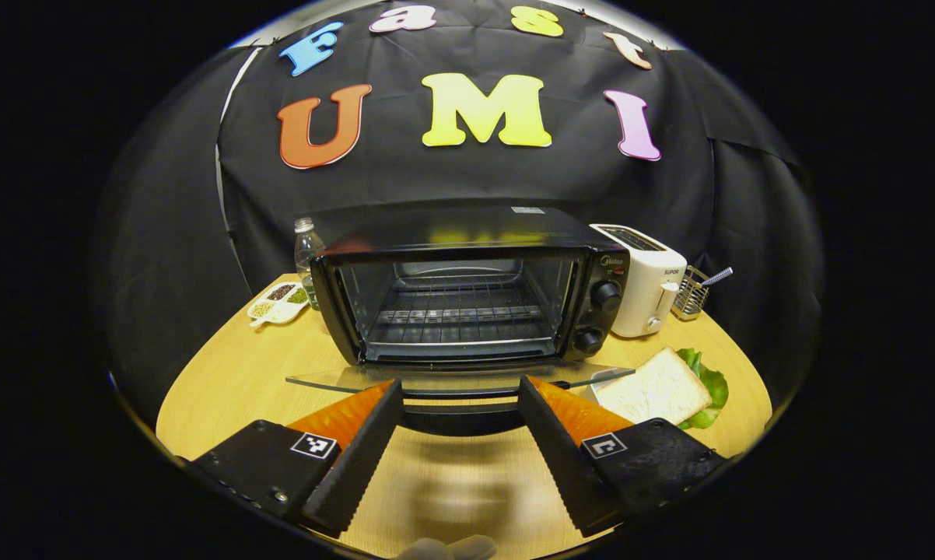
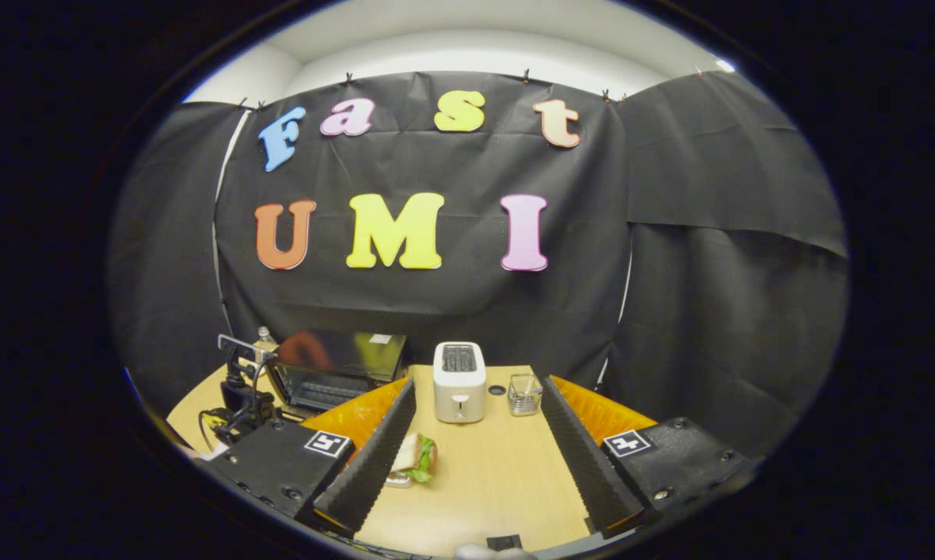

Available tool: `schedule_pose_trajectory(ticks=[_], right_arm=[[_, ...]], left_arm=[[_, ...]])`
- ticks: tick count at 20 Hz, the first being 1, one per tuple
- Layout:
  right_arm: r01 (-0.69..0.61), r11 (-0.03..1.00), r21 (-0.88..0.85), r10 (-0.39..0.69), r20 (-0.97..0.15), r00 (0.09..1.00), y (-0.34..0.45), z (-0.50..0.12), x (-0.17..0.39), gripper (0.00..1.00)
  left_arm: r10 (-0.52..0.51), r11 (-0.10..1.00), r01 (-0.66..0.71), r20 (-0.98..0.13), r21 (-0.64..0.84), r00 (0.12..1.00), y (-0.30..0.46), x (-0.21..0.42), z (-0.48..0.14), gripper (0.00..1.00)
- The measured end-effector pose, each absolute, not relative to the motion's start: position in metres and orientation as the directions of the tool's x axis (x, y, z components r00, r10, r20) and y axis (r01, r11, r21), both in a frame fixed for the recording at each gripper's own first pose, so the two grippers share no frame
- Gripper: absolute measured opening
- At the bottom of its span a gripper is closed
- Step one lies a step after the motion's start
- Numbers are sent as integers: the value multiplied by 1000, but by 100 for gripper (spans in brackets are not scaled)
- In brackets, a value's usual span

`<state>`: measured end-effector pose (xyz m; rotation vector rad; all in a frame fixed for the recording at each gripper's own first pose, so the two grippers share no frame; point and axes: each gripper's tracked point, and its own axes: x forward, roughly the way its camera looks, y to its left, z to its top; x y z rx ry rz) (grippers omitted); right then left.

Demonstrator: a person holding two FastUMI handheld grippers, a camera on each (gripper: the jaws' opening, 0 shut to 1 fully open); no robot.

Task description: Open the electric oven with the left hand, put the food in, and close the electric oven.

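Now left gripper (image 1: 461,404) sits level, jaws wide at the open oven (image 1: 467,292) door's handle

The black oven (image 1: 467,292) stands open, its glass door (image 1: 460,379) folded flat; the sandwich (image 1: 658,386) lies right of the door.

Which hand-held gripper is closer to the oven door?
The left hand-held gripper: its fingers sit either side of the open oven door's handle. The right hand-held gripper hangs farther back, facing the toaster.
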<state>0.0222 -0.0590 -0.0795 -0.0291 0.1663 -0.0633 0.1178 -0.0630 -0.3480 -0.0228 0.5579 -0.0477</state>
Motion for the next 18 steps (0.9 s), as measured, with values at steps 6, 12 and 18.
schedule_pose_trajectory(ticks=[6, 12, 18], right_arm=[[62, 997, -42, -68, -179, 981, -58, -86, 19, 100], [67, 997, -42, -74, -200, 977, -60, -95, 17, 100], [67, 997, -45, -76, -233, 969, -65, -108, 17, 100]], left_arm=[[-53, 999, 41, -560, -33, 827, -64, 104, -368, 99], [-57, 998, 38, -620, -45, 783, -67, 90, -395, 97], [-65, 997, 8, -729, -82, 681, -69, 77, -437, 95]])
